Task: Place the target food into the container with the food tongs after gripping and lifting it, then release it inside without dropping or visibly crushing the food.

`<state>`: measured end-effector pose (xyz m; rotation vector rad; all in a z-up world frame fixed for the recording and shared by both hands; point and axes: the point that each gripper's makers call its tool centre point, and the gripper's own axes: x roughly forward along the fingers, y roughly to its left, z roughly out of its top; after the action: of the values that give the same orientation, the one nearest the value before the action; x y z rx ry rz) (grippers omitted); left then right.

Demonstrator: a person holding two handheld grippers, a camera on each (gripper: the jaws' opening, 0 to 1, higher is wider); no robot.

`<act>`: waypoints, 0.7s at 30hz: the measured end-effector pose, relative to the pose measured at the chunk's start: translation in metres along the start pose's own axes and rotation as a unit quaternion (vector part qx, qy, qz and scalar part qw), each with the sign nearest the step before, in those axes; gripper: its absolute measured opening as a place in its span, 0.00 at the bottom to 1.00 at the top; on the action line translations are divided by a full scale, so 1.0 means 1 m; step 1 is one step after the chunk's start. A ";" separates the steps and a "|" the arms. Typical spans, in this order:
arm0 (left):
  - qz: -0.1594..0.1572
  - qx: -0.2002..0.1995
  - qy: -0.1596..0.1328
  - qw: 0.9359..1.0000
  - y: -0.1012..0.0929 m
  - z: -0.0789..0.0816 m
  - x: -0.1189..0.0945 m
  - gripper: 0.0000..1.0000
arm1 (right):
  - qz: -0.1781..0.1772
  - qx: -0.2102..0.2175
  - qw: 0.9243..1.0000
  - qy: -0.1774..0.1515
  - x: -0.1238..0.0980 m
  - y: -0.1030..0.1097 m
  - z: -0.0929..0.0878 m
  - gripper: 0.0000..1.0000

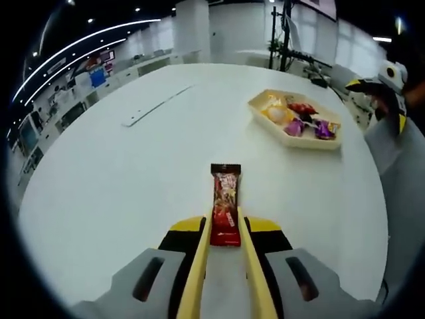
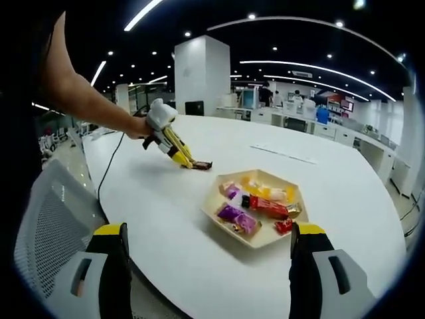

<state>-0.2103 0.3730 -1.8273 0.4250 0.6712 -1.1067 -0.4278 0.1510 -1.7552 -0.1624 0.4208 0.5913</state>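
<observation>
A red snack bar (image 1: 226,199) in a dark-ended wrapper lies on the round white table (image 1: 119,186). My left gripper (image 1: 226,222) carries yellow tong blades that press on both sides of the bar's near end. From the right gripper view, the left gripper (image 2: 182,158) reaches in from the left, its tips at the snack bar (image 2: 202,165). A beige six-sided tray (image 1: 265,96) holds several wrapped snacks at the far right. That tray (image 2: 212,199) sits just beyond my right gripper (image 2: 209,229), whose jaws stand wide apart with nothing between them.
A grey mesh chair (image 2: 46,226) stands at the table's near left edge. A person's bare arm (image 2: 80,100) holds the left gripper, and a black cable (image 2: 109,166) trails off the table. A flat white strip (image 1: 156,106) lies on the far side.
</observation>
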 end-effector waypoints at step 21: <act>-0.004 0.027 -0.004 1.000 -0.012 0.056 -0.002 0.18 | -0.003 -0.002 1.000 -0.010 -0.001 -0.001 0.004 1.00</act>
<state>-0.2065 0.3348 -1.7845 0.4641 0.6380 -1.1353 -0.4270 0.1504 -1.7512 -0.1613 0.3989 0.5870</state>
